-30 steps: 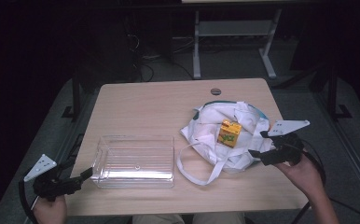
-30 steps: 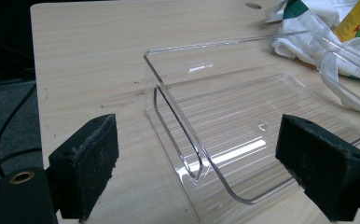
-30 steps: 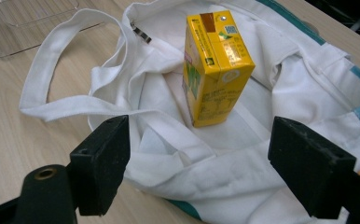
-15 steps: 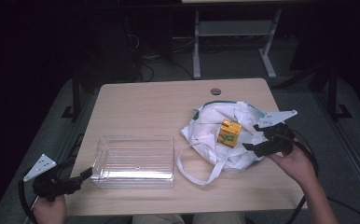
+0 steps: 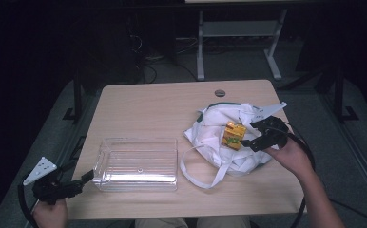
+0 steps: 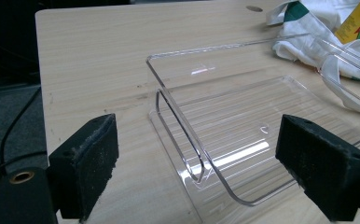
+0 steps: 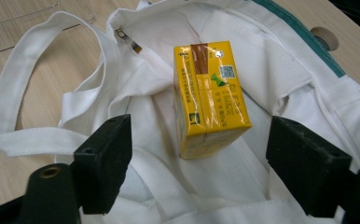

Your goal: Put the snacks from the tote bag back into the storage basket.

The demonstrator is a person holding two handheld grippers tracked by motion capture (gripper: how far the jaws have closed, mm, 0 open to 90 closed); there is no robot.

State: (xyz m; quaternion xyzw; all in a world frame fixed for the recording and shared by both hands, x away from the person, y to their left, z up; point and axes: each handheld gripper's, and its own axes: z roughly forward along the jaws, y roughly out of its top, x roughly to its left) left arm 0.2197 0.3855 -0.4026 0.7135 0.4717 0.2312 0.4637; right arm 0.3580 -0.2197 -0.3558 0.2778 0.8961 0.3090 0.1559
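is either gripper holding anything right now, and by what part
Nothing is held. The right gripper has open jaws either side of the yellow drink carton, not touching; the left gripper is open before the clear plastic tray.

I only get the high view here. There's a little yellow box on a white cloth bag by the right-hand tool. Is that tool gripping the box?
Observer: No. In the right gripper view, the right gripper has its jaws wide, either side of the yellow carton, with gaps on both sides; they have just been closing a little.
Operator: Is the box standing up?
Observer: It lies on its side on the white bag, a round foil straw spot at its far end.
Operator: And the other tool, near the clear tray?
Observer: The left gripper is open too; the near end wall of the clear tray sits between its pads, untouched.
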